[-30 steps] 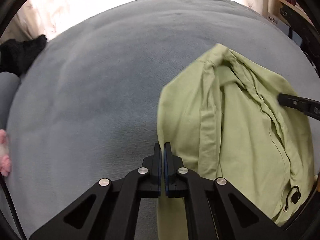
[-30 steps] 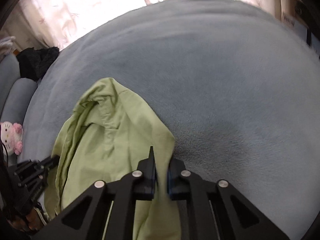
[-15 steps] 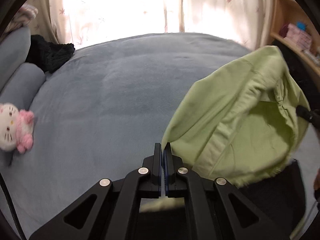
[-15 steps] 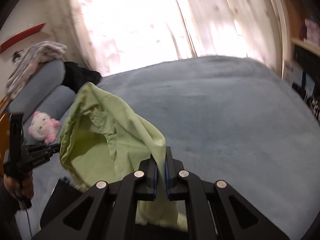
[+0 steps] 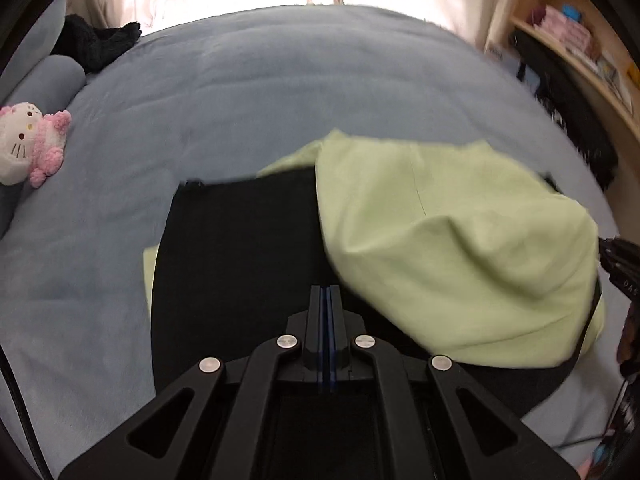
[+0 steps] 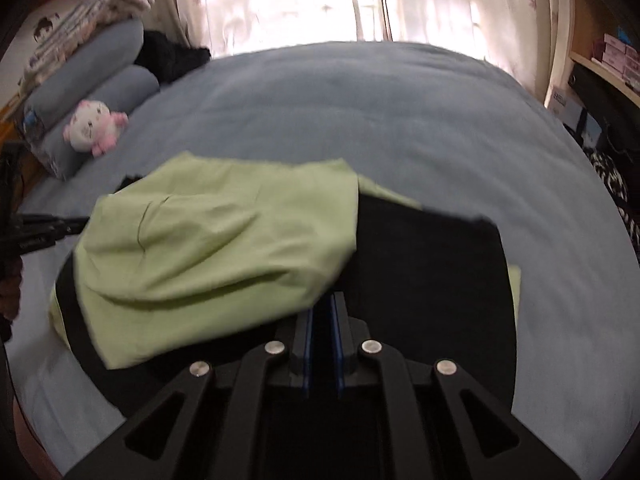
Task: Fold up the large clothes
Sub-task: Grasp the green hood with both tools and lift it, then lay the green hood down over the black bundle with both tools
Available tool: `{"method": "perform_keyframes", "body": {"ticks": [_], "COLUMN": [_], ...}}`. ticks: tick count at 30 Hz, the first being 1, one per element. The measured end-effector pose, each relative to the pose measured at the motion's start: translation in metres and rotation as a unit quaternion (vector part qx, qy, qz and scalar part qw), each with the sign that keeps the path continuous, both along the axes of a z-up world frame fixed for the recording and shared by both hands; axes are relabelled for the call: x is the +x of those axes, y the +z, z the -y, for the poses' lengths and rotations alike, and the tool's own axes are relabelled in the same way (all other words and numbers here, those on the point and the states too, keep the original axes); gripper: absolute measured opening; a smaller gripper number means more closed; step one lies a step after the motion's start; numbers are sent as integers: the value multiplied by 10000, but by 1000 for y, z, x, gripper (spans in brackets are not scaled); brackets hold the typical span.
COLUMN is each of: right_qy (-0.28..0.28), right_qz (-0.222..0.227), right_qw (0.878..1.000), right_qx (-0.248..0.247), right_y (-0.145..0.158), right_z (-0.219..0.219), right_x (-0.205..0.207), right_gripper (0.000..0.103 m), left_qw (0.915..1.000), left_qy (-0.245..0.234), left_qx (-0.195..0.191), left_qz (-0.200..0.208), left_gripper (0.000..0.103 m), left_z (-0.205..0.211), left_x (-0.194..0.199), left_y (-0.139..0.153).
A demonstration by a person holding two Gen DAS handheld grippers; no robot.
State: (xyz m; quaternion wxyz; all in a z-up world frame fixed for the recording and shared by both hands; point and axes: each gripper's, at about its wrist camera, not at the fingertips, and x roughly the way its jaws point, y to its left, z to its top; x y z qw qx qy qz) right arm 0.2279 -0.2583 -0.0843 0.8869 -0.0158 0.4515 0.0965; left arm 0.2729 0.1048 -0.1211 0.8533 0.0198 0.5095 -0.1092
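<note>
Two grippers work over the bed, pointing steeply down. Left gripper (image 5: 326, 292): fingers pressed together, green hem right at the tips; pinched or not, I cannot tell. Right gripper (image 6: 323, 300): jaws have just been opening, narrow gap showing, cloth corner at the tips, seemingly unpressed. Green garment (image 5: 448, 248) lies folded across a black sheet (image 5: 240, 248) on the blue-grey bed (image 5: 280, 92). To do this well, I judge: let both corners drop level, then smooth the bulged fold flat. Plush toy (image 5: 30, 140) sits well beyond, by the pillows.
</note>
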Motion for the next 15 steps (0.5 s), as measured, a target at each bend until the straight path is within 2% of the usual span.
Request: {"method": "perform_keyframes", "body": {"ticks": [5, 8, 13, 15], "right_qy": [-131, -155, 83, 199], "right_qz": [13, 59, -125, -161], "right_qw": [9996, 9991, 9967, 9958], "right_qx": [244, 392, 794, 881], "right_y": [20, 41, 70, 77], "right_z": [13, 13, 2, -4], "right_x": [-37, -56, -89, -103], "right_gripper": [8, 8, 8, 15], "left_qw": [10000, 10000, 9996, 9992], "left_qy": [24, -35, -186, -292], "left_qx": [84, -8, -191, -275], "left_qz": [-46, 8, -41, -86], "left_gripper": [0, 0, 0, 0], "left_z": [-8, -6, -1, 3], "left_x": [-28, -43, -76, -91], "left_y": [18, 36, 64, 70]}}
